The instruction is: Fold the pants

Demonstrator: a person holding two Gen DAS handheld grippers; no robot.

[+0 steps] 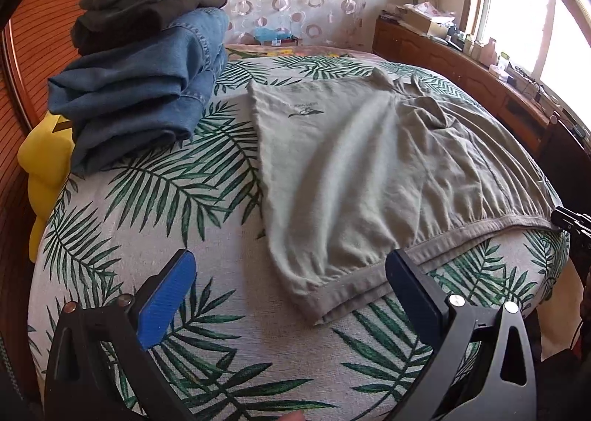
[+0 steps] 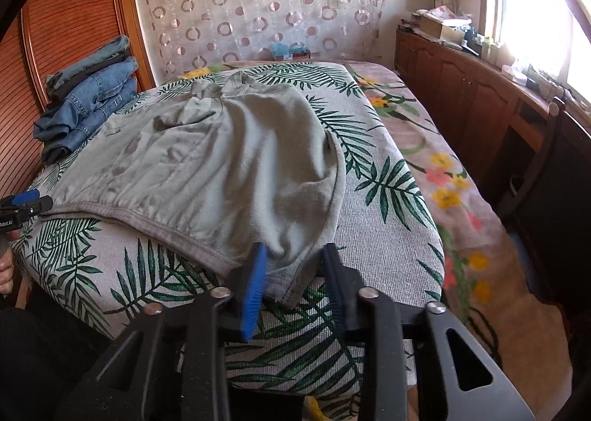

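Grey-green pants (image 1: 369, 169) lie spread on a leaf-print bed cover (image 1: 155, 221), waistband toward me. My left gripper (image 1: 291, 273) is open, its jaws wide apart just in front of the left end of the waistband, holding nothing. In the right wrist view the same pants (image 2: 207, 162) lie ahead. My right gripper (image 2: 295, 258) is open, with its jaws on either side of the near right corner of the waistband; the cloth sits between them but is not pinched. The left gripper also shows at the left edge of the right wrist view (image 2: 26, 204).
A stack of folded jeans and dark clothes (image 1: 147, 62) sits on the far left of the bed. A yellow plush thing (image 1: 44, 169) lies at the left edge. A wooden cabinet (image 2: 461, 88) with clutter runs under the window on the right. A patterned curtain (image 2: 258, 3) hangs behind.
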